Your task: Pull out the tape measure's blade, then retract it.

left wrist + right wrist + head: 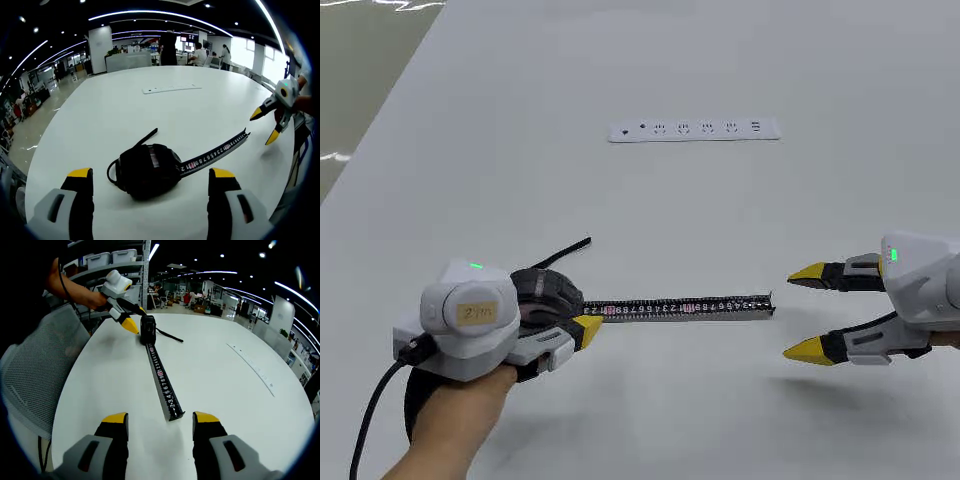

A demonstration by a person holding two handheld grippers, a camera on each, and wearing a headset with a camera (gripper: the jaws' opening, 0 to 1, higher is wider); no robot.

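**Q:** State of the left gripper (565,305)?
**A:** It is held in a hand (455,415) at the near left of the table (720,220). Its jaws are spread wide, one on either side of the case (545,292). Contact cannot be confirmed: the head view hides the far jaw behind the case, and the left gripper view appears to show a gap on both sides.

**Q:** Location of the tape measure?
**A:** The black case sits on the table between those jaws. The blade (680,307) is drawn out of it and lies flat, numbered face up, running right toward the other gripper.

**Q:** State of the right gripper (805,311)?
**A:** Its jaws are spread and grip nothing. The blade end (770,303) lies just short of the gap between the yellow tips and is clear of both.

**Q:** Items beyond the case?
**A:** A black strap (565,253) trails from the case, away from the person. Well beyond it, a white power strip (695,130) lies flat on the table.
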